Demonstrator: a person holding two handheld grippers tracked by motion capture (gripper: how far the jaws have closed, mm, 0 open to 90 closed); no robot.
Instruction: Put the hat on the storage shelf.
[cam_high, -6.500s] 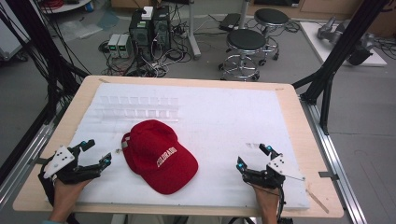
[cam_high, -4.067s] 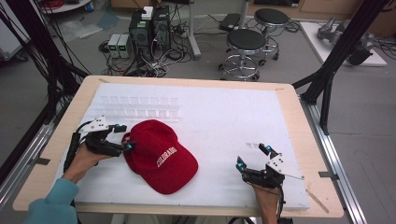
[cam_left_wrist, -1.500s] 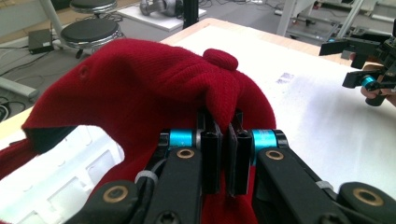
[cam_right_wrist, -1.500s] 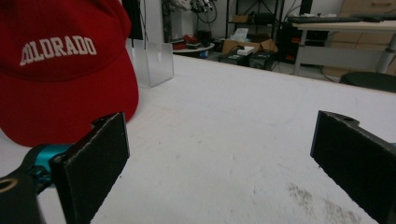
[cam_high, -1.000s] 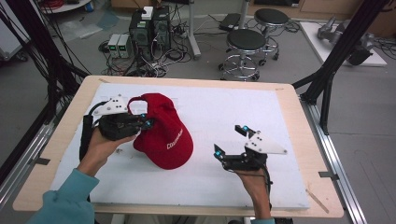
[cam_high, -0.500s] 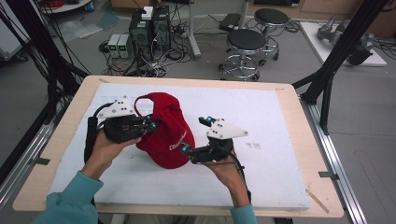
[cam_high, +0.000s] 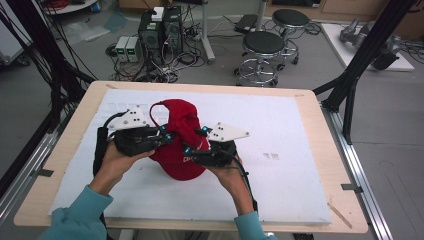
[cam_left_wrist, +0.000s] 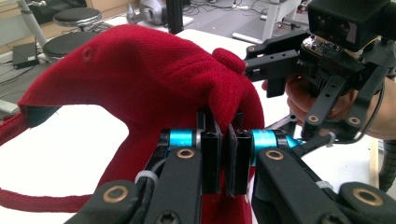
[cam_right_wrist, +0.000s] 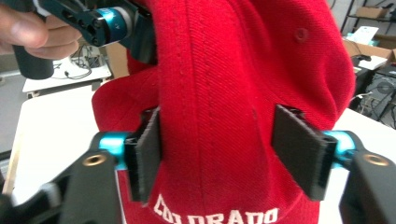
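The red baseball cap (cam_high: 179, 137) is up off the white foam mat (cam_high: 280, 150), roughly mid-table toward the left, held between the two grippers. The left gripper (cam_left_wrist: 223, 156) has its jaws pinched tight on a fold of the cap's crown fabric, with the little top button just above the pinch. The right gripper (cam_right_wrist: 229, 161) has been closing just now: its pads (cam_right_wrist: 148, 151) bracket the front panel right above the white "COLORADO" lettering, the left-hand pad touching the cloth and the other seemingly a hair off it, so it's around the cap but probably not clamped yet.

To do this bit well, the left pinch should probably stay firm and still while the right jaws finish closing square on the front panel, grabbing enough cloth that it won't slip, not just the outer layer. Tugging before both grips are set could fold the crown in on itself.

Pose-wise, in the high view both hands come up from the bottom edge, forearms angled inward. The grippers point toward each other across the cap, roughly level.
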